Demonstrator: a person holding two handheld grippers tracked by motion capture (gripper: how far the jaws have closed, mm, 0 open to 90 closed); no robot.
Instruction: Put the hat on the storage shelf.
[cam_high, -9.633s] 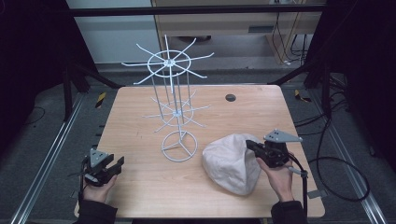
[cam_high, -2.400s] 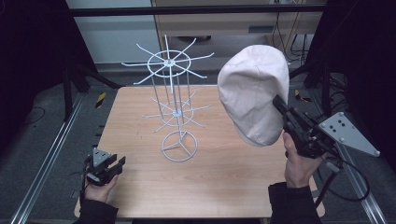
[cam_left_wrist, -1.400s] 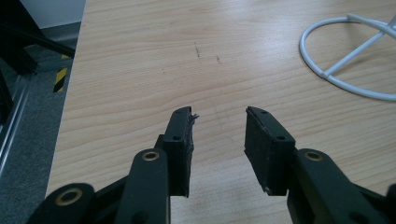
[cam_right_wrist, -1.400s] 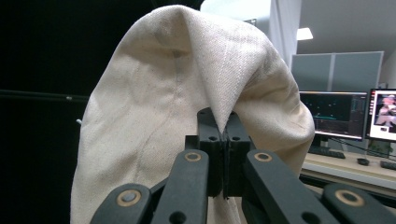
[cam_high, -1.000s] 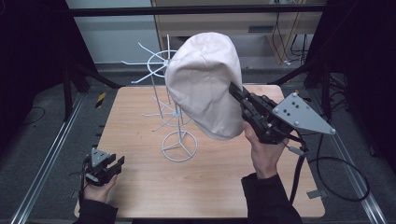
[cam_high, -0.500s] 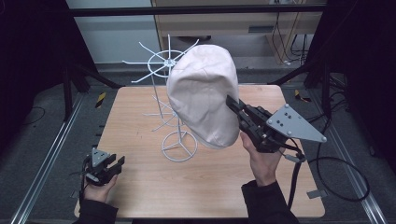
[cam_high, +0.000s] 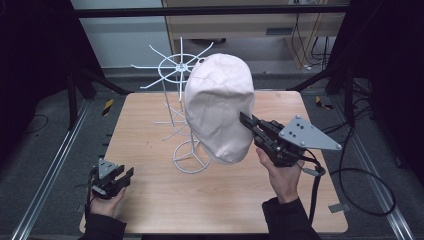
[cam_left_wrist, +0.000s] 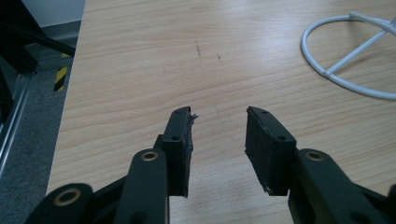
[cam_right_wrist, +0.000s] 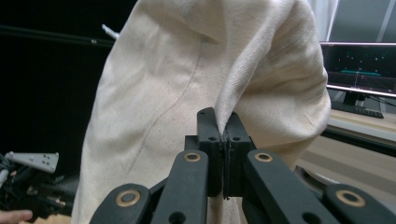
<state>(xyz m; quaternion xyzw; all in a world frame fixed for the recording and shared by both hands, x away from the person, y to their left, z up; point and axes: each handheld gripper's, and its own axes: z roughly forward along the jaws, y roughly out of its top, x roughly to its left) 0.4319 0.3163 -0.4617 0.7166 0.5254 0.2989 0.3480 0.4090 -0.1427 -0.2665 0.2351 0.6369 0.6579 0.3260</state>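
1 cream hat (cam_high: 220, 110) pinched in right tool (cam_high: 246, 120), beside wire stand (cam_high: 182, 95).

Probably lab: black frame rig (cam_high: 210, 10), floor cables (cam_high: 365, 185), monitor (cam_right_wrist: 359, 65).

No words, labels, brand names or numbers can be read anywhere in these views; the far screen's marks are too blurred to tell.
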